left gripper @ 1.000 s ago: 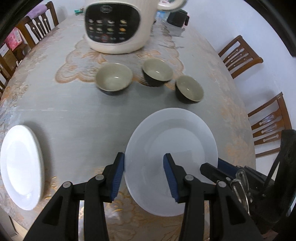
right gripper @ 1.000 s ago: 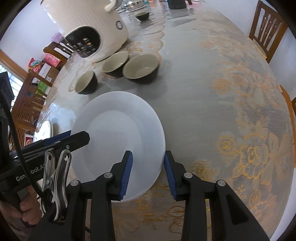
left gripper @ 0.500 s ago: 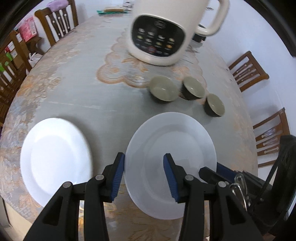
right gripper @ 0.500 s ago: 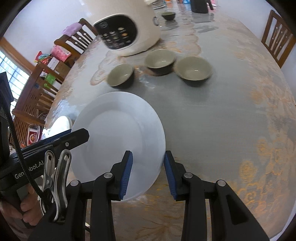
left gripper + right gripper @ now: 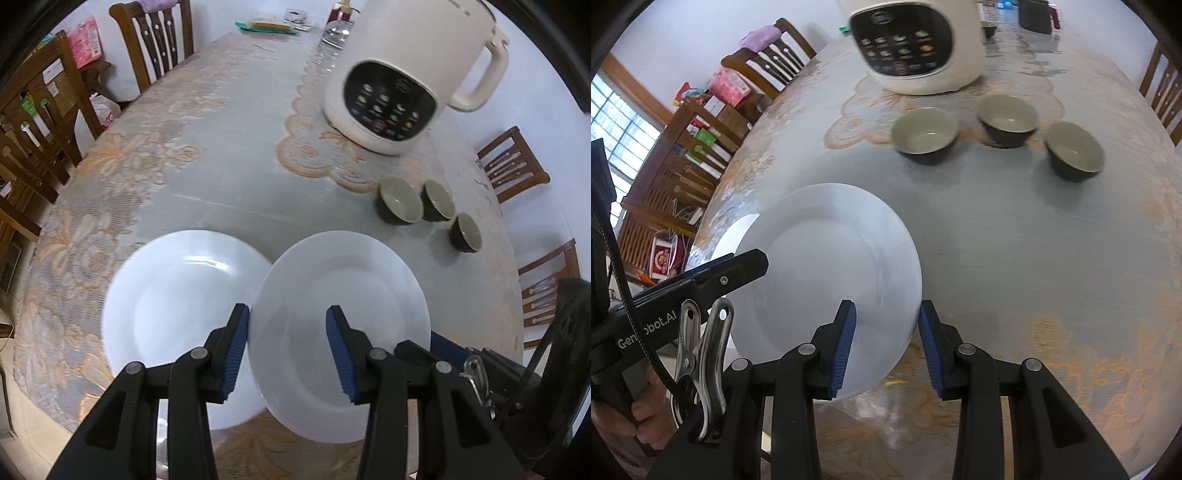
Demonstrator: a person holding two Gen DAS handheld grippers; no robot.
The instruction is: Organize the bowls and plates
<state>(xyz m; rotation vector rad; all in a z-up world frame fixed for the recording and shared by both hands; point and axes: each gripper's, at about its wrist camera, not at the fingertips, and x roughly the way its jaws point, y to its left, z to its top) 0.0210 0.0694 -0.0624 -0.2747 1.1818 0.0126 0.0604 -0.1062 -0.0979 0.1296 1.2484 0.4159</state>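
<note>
A white plate is held up off the table between both grippers; it also shows in the right wrist view. My left gripper grips its left rim and my right gripper grips its right rim. A second white plate lies on the table just left of and below the held one; a sliver of it shows in the right wrist view. Three dark bowls with grey insides stand in a row at the right.
A cream rice cooker stands at the back on a lace mat, behind the bowls. Wooden chairs ring the lace-covered table. A water bottle stands behind the cooker. A shelf stands off the table's left.
Both grippers have carried the held plate to the left. The second plate on the table has come from the far left to right beside and partly under it. The bowls shifted right in view.
</note>
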